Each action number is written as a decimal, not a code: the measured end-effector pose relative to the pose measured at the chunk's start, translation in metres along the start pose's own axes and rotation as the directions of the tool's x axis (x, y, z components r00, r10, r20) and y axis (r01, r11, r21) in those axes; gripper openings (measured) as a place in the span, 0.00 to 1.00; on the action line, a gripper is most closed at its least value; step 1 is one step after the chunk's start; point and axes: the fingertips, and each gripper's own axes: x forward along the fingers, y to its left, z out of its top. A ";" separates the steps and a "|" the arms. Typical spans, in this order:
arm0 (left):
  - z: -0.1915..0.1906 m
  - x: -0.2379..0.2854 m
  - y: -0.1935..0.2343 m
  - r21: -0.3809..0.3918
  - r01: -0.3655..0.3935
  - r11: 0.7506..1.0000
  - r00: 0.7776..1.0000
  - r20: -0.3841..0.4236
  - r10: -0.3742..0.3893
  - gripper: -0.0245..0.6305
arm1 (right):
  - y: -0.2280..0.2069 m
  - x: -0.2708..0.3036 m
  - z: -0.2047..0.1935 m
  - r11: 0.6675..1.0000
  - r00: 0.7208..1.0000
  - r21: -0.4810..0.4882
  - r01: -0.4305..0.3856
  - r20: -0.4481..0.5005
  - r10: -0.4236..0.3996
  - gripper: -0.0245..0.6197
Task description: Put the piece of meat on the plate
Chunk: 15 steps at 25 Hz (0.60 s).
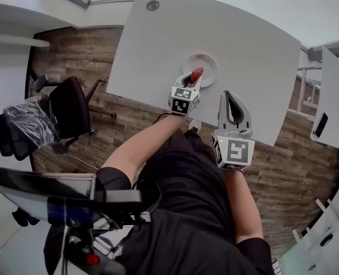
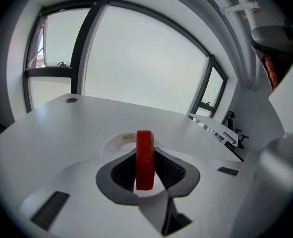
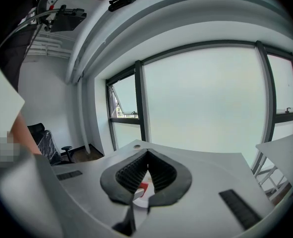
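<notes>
While the piece of meat (image 2: 145, 158) is clamped between the ribbed pads (image 2: 122, 171) of the left gripper (image 1: 191, 80), it is held on edge, upright, with its red rim rising above the jaw tips. The jaws are seen pressed against both flat faces of the slice. Just ahead of and below these jaws a white plate (image 1: 209, 62) is set on the white table (image 1: 255, 50). From the head view the meat is seen over the plate's near rim; whether it touches the plate cannot be told.

To the right of the left gripper, and a little nearer the person, the right gripper (image 1: 228, 95) is held over the table's near edge. Its jaws are pressed together at the tips, and nothing is gripped between them. Through the small gap below its closed tips, a part of the plate and a bit of the red meat can be made out ahead and to its left. Well to the left of both grippers, a black office chair (image 1: 69, 105) is seen on the wooden floor (image 1: 132, 119).
</notes>
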 end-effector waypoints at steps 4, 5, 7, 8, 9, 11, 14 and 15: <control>0.000 -0.001 0.003 -0.013 -0.010 1.000 1.000 0.002 0.010 0.19 | -0.002 -0.003 -0.003 1.000 1.000 0.014 0.014 -0.003 -0.014 0.05; 0.000 -0.001 0.004 -0.019 -0.012 1.000 1.000 0.002 0.012 0.19 | -0.002 -0.004 -0.004 1.000 1.000 0.016 0.015 -0.006 -0.015 0.05; -0.002 0.000 0.004 -0.035 -0.012 0.999 1.000 0.002 0.012 0.19 | -0.002 -0.005 -0.005 1.000 1.000 0.026 0.018 -0.012 -0.018 0.05; -0.003 0.001 0.004 -0.046 -0.011 0.999 1.000 0.000 0.011 0.19 | -0.002 -0.006 -0.006 0.999 1.000 0.030 0.021 -0.014 -0.020 0.05; -0.004 0.003 0.005 -0.054 -0.012 0.998 1.000 -0.002 0.012 0.19 | -0.002 -0.006 -0.006 0.999 1.000 0.033 0.024 -0.014 -0.023 0.05; -0.007 0.004 0.007 -0.056 -0.017 0.998 1.000 -0.009 0.016 0.19 | 0.001 -0.007 -0.007 0.999 1.000 0.031 0.026 -0.015 -0.025 0.05; -0.007 0.005 0.007 -0.048 -0.013 0.999 1.000 -0.011 0.012 0.19 | 0.005 -0.008 -0.008 1.000 1.000 0.022 0.021 -0.018 -0.021 0.05; -0.007 0.006 0.006 -0.048 -0.009 0.999 1.000 -0.011 0.009 0.19 | 0.005 -0.009 -0.009 1.000 1.000 0.019 0.021 -0.020 -0.021 0.05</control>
